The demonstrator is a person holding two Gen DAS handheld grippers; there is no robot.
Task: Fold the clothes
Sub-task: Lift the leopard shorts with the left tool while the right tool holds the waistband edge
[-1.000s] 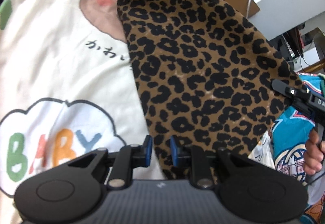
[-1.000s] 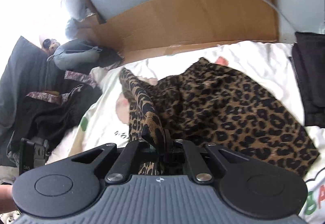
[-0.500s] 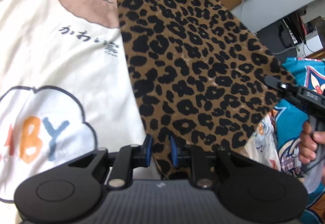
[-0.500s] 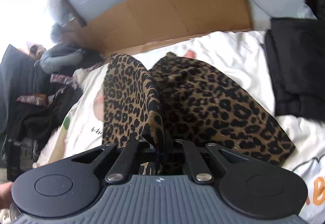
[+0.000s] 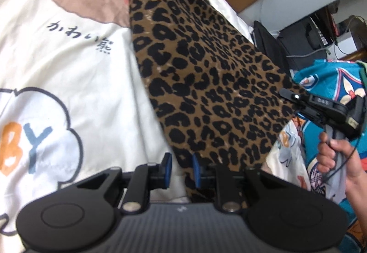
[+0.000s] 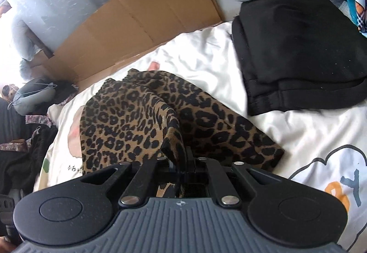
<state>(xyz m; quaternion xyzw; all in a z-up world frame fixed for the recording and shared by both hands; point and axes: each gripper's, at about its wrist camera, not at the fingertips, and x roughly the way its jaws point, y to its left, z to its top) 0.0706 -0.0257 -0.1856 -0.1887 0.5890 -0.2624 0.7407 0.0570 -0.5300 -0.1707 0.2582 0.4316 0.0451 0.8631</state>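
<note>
Leopard garment [image 5: 211, 74]: draped over white printed sheet [image 5: 68, 74], lifted at 3 o'clock.
Left gripper [image 5: 180, 167]: jaws apart, hem between them.
Right gripper [image 6: 183, 161]: jaws clamped on fabric edge.

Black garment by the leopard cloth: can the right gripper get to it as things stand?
Probably not yet. The right gripper is shut on the leopard cloth; the black garment lies unobstructed ahead to its right, but the cloth must be let go first.
</note>
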